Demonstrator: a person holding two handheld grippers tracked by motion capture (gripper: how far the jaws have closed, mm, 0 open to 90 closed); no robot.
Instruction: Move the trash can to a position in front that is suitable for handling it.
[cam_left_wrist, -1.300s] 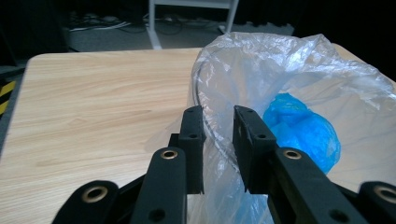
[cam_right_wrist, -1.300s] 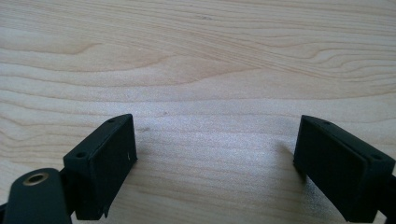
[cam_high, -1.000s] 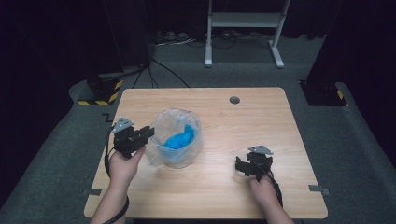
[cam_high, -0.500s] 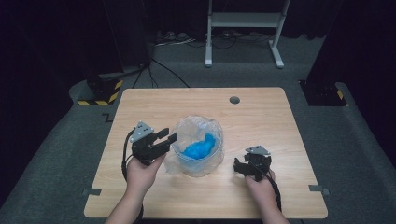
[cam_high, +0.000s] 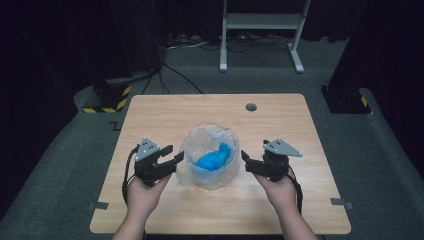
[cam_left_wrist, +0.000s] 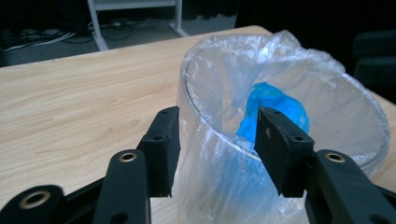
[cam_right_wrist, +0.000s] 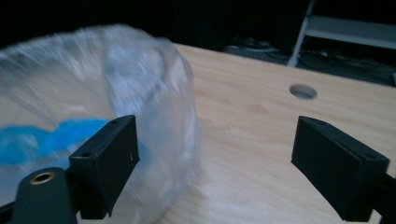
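A clear round tub lined with a thin plastic bag (cam_high: 207, 175) (cam_left_wrist: 219, 70) (cam_right_wrist: 154, 79) stands mid-table, with a crumpled blue thing (cam_high: 215, 159) (cam_left_wrist: 275, 105) (cam_right_wrist: 46, 137) inside. My left gripper (cam_high: 175, 160) (cam_left_wrist: 217, 126) sits at the tub's left rim. Its jaws have just been opening and straddle the bagged rim, one outside and one inside, without pinching it. At the tub's right side my right gripper (cam_high: 247, 162) (cam_right_wrist: 215, 140) is raised and wide open, one jaw next to the bag's wall and nothing held.
The wooden table (cam_high: 210, 110) has a round cable hole (cam_high: 251, 107) (cam_right_wrist: 302, 91) near its far edge. Beyond it stand a white metal frame (cam_high: 260, 20) and floor cables. A black box with yellow stripes (cam_high: 107, 95) sits off the far left corner.
The tub has slid from the left to the table's middle with my left gripper, whose jaws have widened. My right gripper has lifted and come in toward the tub's right side.
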